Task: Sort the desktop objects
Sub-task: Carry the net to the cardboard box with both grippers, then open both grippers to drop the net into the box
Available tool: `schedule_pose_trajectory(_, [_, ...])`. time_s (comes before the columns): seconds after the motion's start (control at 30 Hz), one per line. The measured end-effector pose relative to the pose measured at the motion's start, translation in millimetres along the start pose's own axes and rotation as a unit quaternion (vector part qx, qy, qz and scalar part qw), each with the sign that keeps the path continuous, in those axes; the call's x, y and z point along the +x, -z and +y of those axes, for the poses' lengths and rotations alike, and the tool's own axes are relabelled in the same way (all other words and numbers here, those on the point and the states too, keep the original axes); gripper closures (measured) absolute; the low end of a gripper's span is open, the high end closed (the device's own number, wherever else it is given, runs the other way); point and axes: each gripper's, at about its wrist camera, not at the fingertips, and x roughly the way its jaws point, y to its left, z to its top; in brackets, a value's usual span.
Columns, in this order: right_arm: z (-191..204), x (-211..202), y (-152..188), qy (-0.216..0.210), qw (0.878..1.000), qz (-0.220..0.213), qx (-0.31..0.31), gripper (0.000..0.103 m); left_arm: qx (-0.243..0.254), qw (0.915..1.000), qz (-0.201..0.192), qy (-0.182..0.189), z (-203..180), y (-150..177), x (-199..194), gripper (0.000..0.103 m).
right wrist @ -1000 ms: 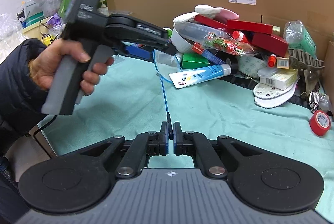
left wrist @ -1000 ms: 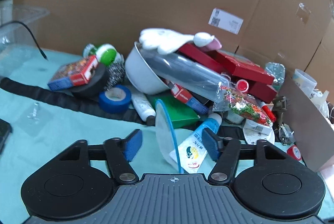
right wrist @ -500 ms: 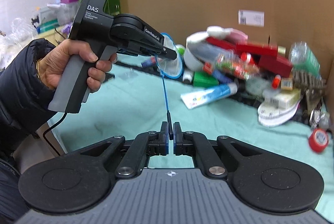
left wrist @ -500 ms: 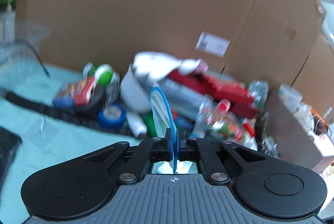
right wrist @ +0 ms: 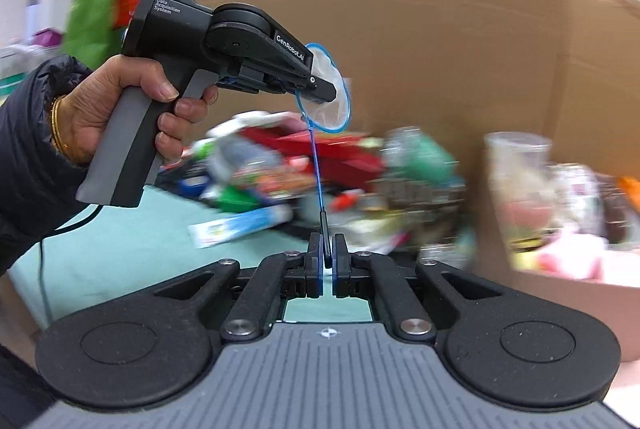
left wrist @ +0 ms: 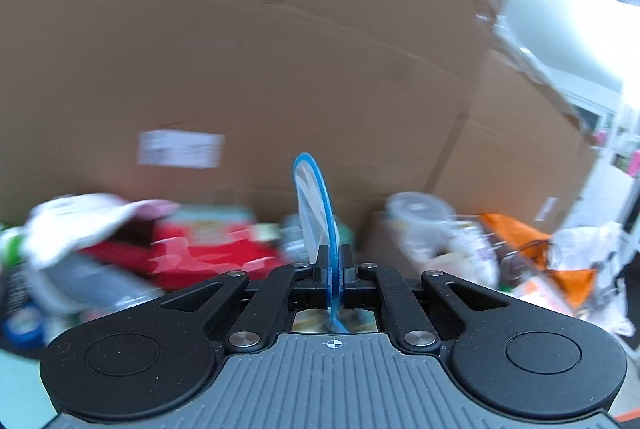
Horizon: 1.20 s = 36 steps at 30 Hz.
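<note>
Holding one small blue-rimmed net between us, we have both grippers clenched on it at opposite ends. Our left gripper is clamped on the round hoop, which stands edge-on between its two pads in the left wrist view, the hoop rising upright above the fingertips. Our right gripper pinches the dark tip of the thin blue handle, which runs straight up from its jaws to the hoop. The net hangs in the air above the teal table cover, well clear of the clutter.

We count two grippers, one net, and one bare hand in a dark sleeve wrapped around the left gripper's grey grip. Behind the net stands a wall of brown cardboard bearing one white label. Below it lies a blurred heap of objects; we can make out one tube lying on the cover and several red boxes, but the blur keeps us from counting the rest. One clear plastic cup stands at the right.
</note>
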Motion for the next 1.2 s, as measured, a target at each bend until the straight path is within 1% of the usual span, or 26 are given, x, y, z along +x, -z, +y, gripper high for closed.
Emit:
schedule_pose_trajectory(0.07, [-23,-10,-3,0.028,1.000,-0.007,0.006,0.099,0.011,0.9998,-0.005,0.016,-27,-8,21,0.103])
schedule_pose_trajectory(0.13, [-47,-14,-7,0.051,0.999,-0.012,0.011,0.099,0.013,0.9991,-0.006,0.040,-53,-15,40,0.103])
schedule_pose_trajectory(0.2, [-69,-18,-10,0.072,0.997,-0.016,0.014,0.099,0.015,0.9982,-0.014,0.056,-77,-20,58,0.103])
schedule_pose_trajectory(0.33, [-112,-19,-9,0.103,0.994,-0.022,0.023,0.099,0.028,0.9970,-0.007,0.071,-121,-25,99,0.103])
schedule_pose_trajectory(0.47, [-153,-10,1,0.117,0.992,-0.011,0.051,0.099,0.057,0.9949,0.003,0.083,-157,-20,136,0.103])
schedule_pose_trajectory(0.63, [-189,9,20,0.141,0.987,0.023,0.069,0.099,0.070,0.9931,0.020,0.092,-179,-10,180,0.103])
schedule_pose_trajectory(0.7, [-199,16,26,0.145,0.986,0.031,0.074,0.099,0.078,0.9932,0.027,0.082,-186,-3,196,0.103])
schedule_pose_trajectory(0.8, [-212,24,32,0.151,0.984,0.037,0.085,0.099,0.095,0.9927,0.036,0.064,-191,3,208,0.103])
schedule_pose_trajectory(0.93, [-222,37,34,0.155,0.983,0.039,0.089,0.099,0.091,0.9934,0.046,0.053,-186,8,217,0.103])
schedule_pose_trajectory(0.97, [-225,40,34,0.156,0.983,0.040,0.088,0.099,0.088,0.9937,0.047,0.051,-184,8,217,0.084])
schedule_pose_trajectory(1.03, [-224,44,35,0.157,0.983,0.042,0.084,0.099,0.084,0.9950,0.040,0.039,-180,9,213,0.068])
schedule_pose_trajectory(1.07, [-224,44,35,0.162,0.983,0.040,0.082,0.097,0.083,0.9954,0.032,0.036,-178,9,211,0.047])
schedule_pose_trajectory(1.1, [-223,44,36,0.165,0.982,0.038,0.080,0.088,0.085,0.9954,0.024,0.038,-176,9,208,0.035])
schedule_pose_trajectory(1.13, [-222,42,36,0.166,0.982,0.036,0.082,0.081,0.087,0.9953,0.017,0.039,-174,8,205,0.032])
schedule_pose_trajectory(1.17, [-222,42,36,0.166,0.982,0.033,0.084,0.078,0.088,0.9953,0.011,0.038,-174,7,202,0.027])
schedule_pose_trajectory(1.2, [-221,42,36,0.167,0.982,0.031,0.084,0.068,0.088,0.9954,0.005,0.039,-173,7,199,0.019])
